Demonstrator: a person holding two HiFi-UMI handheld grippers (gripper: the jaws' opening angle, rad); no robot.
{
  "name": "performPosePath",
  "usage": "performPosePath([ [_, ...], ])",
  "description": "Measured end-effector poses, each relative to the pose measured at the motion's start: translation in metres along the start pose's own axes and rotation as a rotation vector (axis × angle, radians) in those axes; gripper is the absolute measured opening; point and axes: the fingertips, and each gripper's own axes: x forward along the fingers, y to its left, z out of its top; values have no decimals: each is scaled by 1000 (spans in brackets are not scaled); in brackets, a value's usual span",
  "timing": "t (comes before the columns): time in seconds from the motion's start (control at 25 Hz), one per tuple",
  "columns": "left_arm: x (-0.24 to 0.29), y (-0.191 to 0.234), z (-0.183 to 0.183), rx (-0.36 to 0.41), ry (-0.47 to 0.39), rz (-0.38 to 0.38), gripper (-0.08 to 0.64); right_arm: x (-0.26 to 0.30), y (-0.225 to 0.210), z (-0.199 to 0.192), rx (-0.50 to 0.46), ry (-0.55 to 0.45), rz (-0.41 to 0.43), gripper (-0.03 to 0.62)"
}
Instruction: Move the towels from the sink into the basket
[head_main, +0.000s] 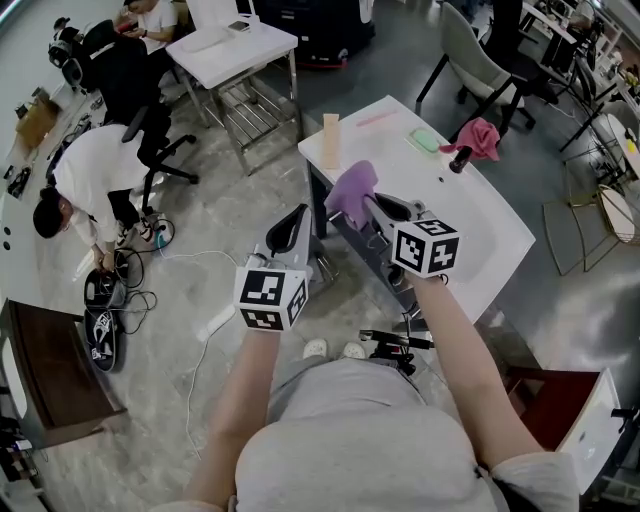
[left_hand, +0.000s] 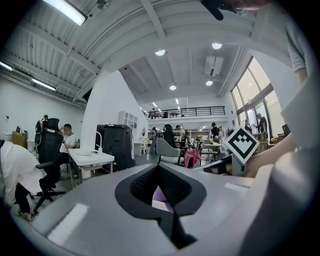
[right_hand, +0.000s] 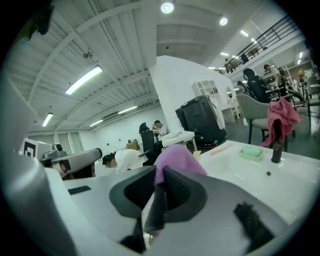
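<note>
Right gripper: centre of the head view, jaws squeezed down narrow on a purple towel. The right gripper view shows the cloth pinched between the two dark pads and bulging out past the tips.
Purple towel: up in the air, at the centre of the frame. It hangs over the near left edge of the white sink, bunched into a soft lump.
Left gripper: just left of the right one, over the grey floor. Its jaws are together at the tips with nothing between them. In the left gripper view a sliver of purple shows through the gap behind the tips, but that is the towel further off.
Pink towel: upper right of the head view, bunched at the top of the black tap at the far side of the sink. The right gripper view shows it at the right of the frame, hanging above that tap.
Sink: white, runs from centre to right of the head view.
Green soap: on the sink top, just left of the tap.
Person in white: left of the frame, bent over cables on the floor.
White table: top of the frame, well apart from the sink.
</note>
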Motion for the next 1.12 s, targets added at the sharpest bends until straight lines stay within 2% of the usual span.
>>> performPosePath([
  [0.44, -13, 20, -4, -25, -3, 31, 5, 1, 46, 14, -59, -80, 65, 55],
  [0.64, -19, 32, -8, -42, 4, 50, 5, 7, 63, 19, -27, -109, 95, 55],
  [1.12, -23, 54, -28, -59, 49, 70, 5, 35, 88, 1, -52, -56, 137, 55],
])
